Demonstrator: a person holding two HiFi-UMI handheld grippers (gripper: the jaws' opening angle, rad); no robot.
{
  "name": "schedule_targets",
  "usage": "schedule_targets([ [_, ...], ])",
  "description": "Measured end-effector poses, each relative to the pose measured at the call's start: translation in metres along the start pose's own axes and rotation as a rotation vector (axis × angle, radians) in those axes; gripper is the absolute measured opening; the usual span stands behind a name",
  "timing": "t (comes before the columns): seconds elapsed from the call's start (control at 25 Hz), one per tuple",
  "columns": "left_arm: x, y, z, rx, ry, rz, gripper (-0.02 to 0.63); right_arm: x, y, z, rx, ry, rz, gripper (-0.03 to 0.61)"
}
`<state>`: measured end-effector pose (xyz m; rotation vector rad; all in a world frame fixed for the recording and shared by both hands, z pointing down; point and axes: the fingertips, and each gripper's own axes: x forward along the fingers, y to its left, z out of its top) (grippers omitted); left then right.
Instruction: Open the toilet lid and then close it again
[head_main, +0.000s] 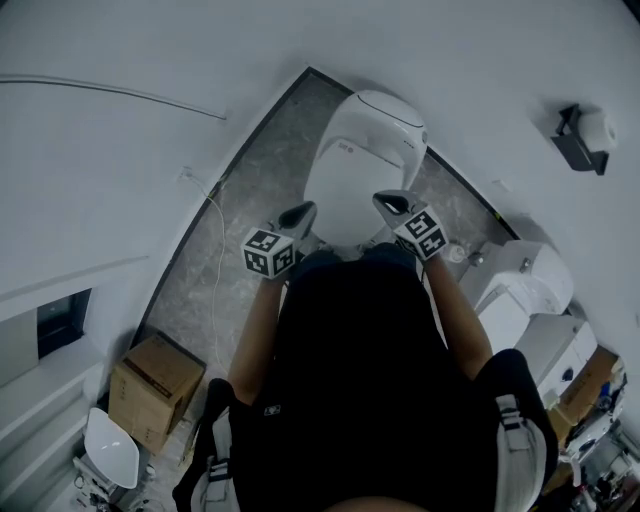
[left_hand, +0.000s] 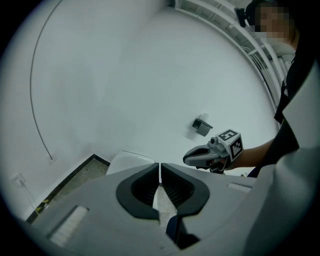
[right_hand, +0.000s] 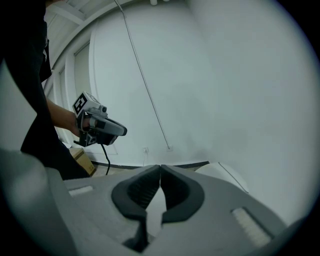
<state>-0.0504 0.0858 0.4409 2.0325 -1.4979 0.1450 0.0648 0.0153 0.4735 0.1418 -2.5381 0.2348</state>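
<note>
Cardboard box sits at far left on a grey stone floor between white walls. Next, the left gripper, on a bare forearm stretched forward, points slightly downward at the near left edge of the toilet lid; its jaws are clenched on nothing. The white lid lies down, in the middle, by the far wall. The right gripper mirrors it at the near right edge, jaws likewise clenched and empty. A dark holder with a white roll hangs on the right wall.
</note>
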Motion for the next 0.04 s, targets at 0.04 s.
schedule_targets([
  [0.04, 0.0003, -0.0011, 0.0003, -0.005, -0.002, 0.008, 0.021, -0.0004, -0.0012, 0.0007, -0.006, 0.001, 0.009, 0.005],
])
